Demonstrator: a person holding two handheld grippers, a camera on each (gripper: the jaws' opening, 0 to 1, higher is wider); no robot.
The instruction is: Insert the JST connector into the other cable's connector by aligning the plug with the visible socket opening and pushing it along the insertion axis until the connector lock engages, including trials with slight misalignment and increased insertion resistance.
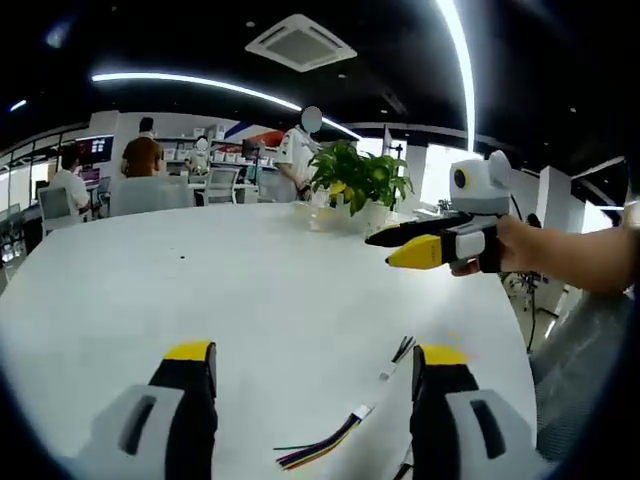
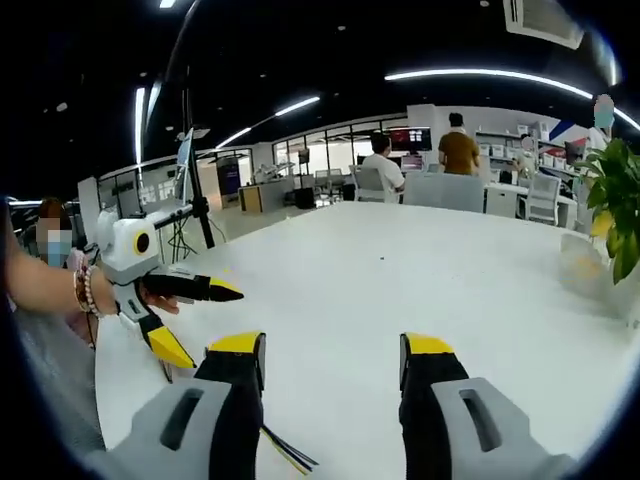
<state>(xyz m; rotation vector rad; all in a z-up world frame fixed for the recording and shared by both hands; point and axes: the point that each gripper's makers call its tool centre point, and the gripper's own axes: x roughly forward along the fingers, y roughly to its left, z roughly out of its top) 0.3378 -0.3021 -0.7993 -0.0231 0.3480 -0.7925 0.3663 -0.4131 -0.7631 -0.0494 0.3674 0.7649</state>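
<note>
White tabletop all around me, and I'm hovering above it with nothing gripped. My left gripper has its yellow-tipped jaws spread wide and empty. Between them, toward the right jaw, lies the cable: a fan of coloured wires running up to a small pale connector, then a second thin lead carrying on past it. Whether the two are already mated there, I can't tell; it's too small. Further right my right gripper hangs well above the table, jaws parted, empty, with a plant behind it.

From the right gripper view, my left gripper sits off to the left, and the wire ends peek out between my own open jaws.

My read: these wires are feather-light and floppy, so they'll squirm if I pinch the strands. Better to take the stiff plastic housing by its flat sides, gently, since it looks small and easy to crush or skew.
</note>
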